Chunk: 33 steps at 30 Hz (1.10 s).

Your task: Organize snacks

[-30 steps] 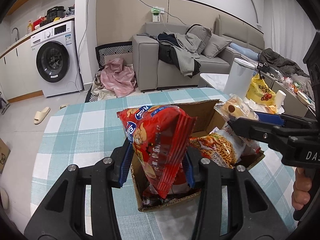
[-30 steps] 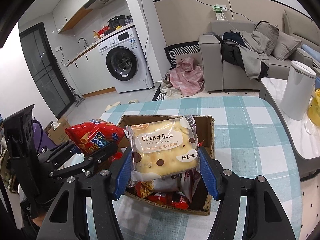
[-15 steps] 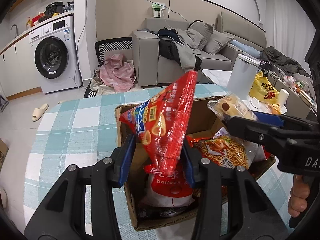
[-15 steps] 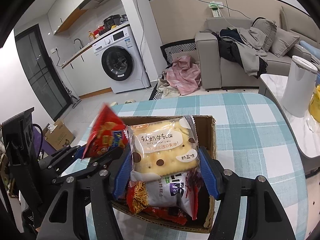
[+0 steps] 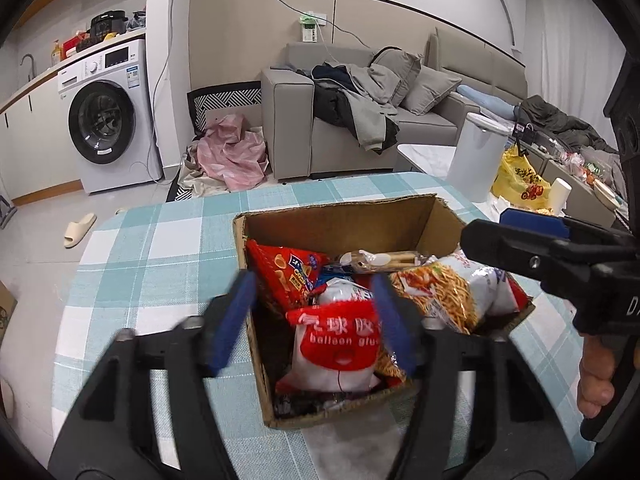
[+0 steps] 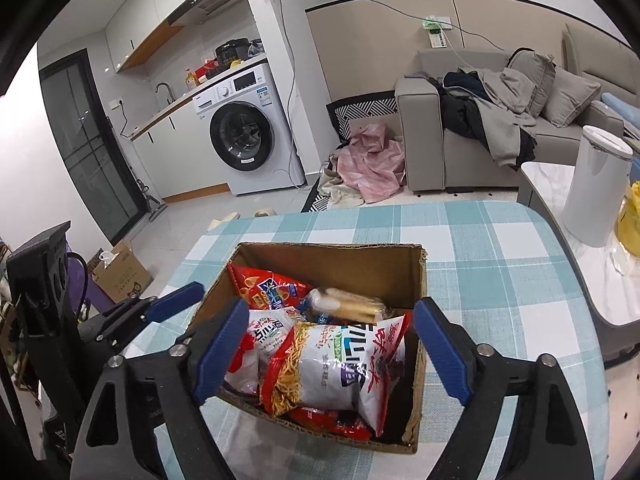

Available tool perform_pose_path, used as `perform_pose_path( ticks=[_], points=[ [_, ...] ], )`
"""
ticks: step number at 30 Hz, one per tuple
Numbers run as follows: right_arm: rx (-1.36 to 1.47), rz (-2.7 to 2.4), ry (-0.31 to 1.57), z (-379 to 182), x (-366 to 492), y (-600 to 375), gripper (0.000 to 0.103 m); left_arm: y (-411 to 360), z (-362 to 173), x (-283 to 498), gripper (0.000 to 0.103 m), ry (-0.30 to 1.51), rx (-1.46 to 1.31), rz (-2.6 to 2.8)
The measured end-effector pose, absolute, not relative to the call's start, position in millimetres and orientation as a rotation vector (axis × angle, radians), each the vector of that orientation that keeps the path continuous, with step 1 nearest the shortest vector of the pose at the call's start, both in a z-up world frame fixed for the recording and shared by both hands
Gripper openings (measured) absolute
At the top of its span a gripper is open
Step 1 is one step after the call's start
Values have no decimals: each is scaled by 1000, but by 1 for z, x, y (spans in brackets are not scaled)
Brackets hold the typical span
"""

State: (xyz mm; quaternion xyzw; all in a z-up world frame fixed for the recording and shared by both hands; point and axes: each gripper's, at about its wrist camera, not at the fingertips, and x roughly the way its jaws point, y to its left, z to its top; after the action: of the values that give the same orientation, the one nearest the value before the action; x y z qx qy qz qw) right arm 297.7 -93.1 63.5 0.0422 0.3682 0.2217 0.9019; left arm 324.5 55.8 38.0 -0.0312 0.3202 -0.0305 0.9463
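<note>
as both jaws open empty, left hand-held gripper, right hand-held gripper, snacks boxed below

Both wrist views look steeply down, close over the cardboard box, one from its left, one from its right.

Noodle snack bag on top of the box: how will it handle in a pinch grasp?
The noodle snack bag looks puffy and creased, so probably light and floppy. Its glossy film may slip between pads. Contents look brittle; a hard squeeze would likely crush them.
</note>
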Motion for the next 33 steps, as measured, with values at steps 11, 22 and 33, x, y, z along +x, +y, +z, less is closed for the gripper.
perform_pose_path(
  ticks=[11,22,33],
  points=[
    [116,510,694,74,270,-112,102,63,73,268,102,518,-83,-49],
    [123,558,615,74,237,-125,103,50,76,216,102,495,-43,-41],
    [110,562,538,56,204,-135,103,52,60,183,102,458,-68,-26]
  ],
)
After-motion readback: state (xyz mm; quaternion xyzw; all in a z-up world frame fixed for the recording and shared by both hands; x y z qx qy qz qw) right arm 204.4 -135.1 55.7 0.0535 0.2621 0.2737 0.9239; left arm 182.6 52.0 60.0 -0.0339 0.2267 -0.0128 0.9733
